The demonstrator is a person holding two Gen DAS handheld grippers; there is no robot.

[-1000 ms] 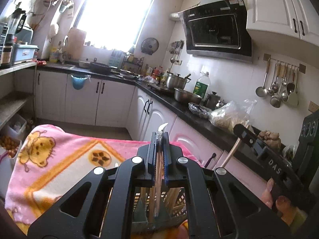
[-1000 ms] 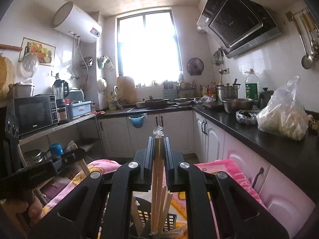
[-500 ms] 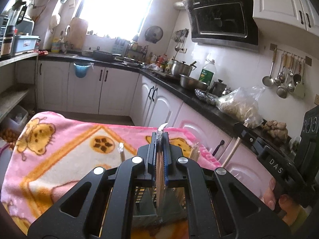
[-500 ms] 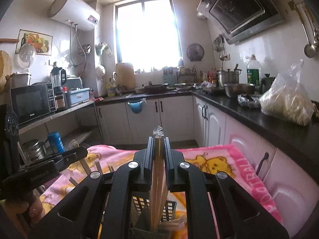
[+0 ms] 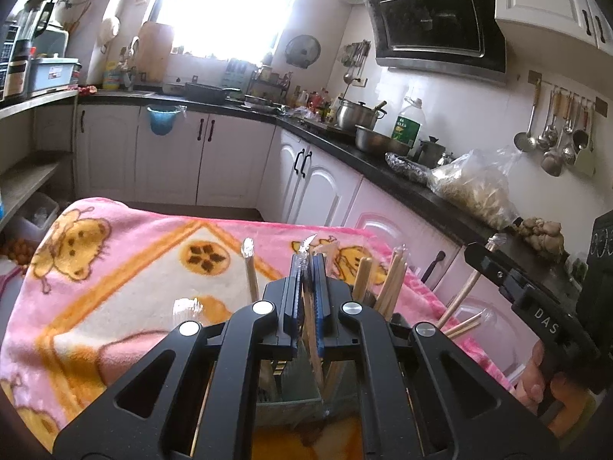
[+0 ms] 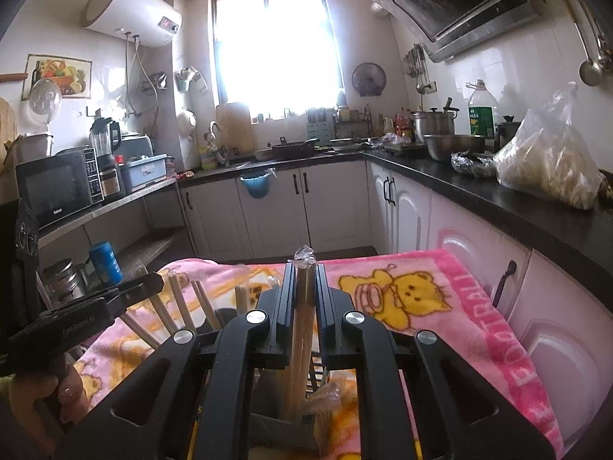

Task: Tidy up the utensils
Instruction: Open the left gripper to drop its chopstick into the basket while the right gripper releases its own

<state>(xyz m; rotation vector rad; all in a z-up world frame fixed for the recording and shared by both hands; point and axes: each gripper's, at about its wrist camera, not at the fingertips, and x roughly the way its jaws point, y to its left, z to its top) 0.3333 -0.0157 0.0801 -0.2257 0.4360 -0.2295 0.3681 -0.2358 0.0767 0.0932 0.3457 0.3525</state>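
My left gripper (image 5: 306, 264) is shut on a plastic-wrapped pair of chopsticks (image 5: 311, 329), whose lower end reaches down into a grey-green utensil holder (image 5: 289, 391) on the pink blanket. Several other wrapped chopsticks (image 5: 390, 280) stand in that holder. My right gripper (image 6: 304, 272) is shut on another wrapped pair of chopsticks (image 6: 300, 329), also upright with its lower end inside the holder (image 6: 279, 427). In the left wrist view the right gripper (image 5: 494, 257) shows at the right edge, held by a hand (image 5: 544, 375).
A pink cartoon blanket (image 5: 115, 268) covers the work surface. White cabinets and a black counter (image 6: 498, 195) run along the right, carrying pots, a bottle and a filled plastic bag (image 6: 548, 168). At left a shelf holds a microwave (image 6: 57, 188). Ladles (image 5: 551, 142) hang on the wall.
Both grippers have moved downward with their chopsticks, so more of the blanket and the chopsticks standing in the holder have come into view. Both stay shut.
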